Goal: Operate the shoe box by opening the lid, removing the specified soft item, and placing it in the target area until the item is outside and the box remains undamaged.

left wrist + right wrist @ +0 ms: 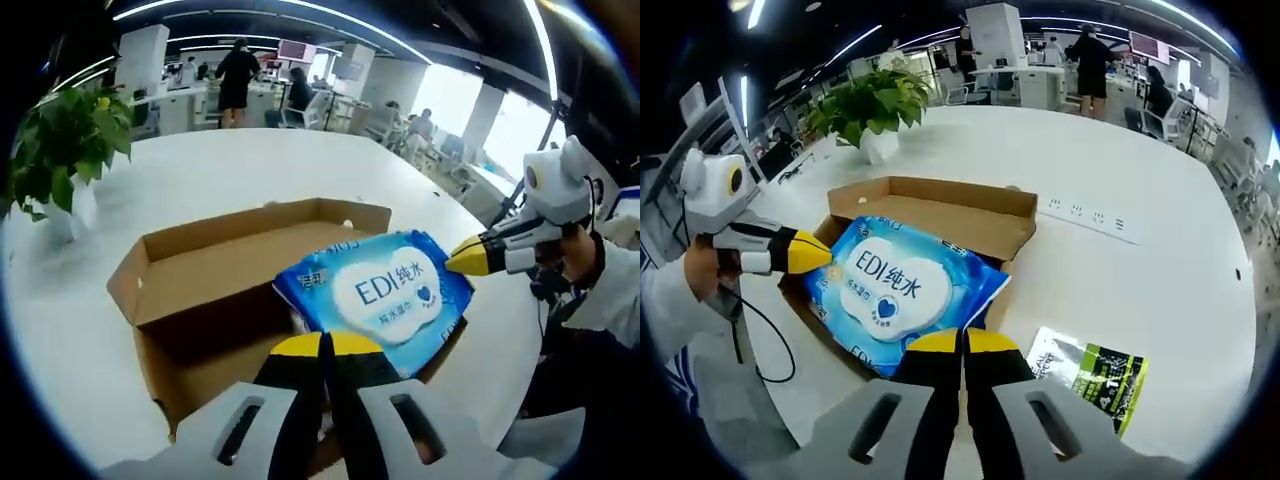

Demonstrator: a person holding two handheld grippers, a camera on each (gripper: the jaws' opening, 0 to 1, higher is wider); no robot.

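Here, label by label:
Left gripper [325, 345]: its yellow-tipped fingers are pressed together on the near edge of the pack [385, 290], pinching it.
Right gripper [962, 345]: its fingers are likewise closed on the opposite edge of the pack [905, 290]; in the left gripper view this gripper [465, 258] enters from the right, its tip touching the pack's far corner.
Pack: a soft blue wet-wipe pack with a white label, held between the two sets of fingers, lifted and tilted over the box.
Box [210, 270]: open brown cardboard box, just beyond the left fingers and under the pack, resting on the worktop [250, 170].
Packet [1090, 375]: a green and black packet lies flat on the worktop [1120, 180], just right of the right fingers.
Plant [872, 110]: potted, well beyond the box.
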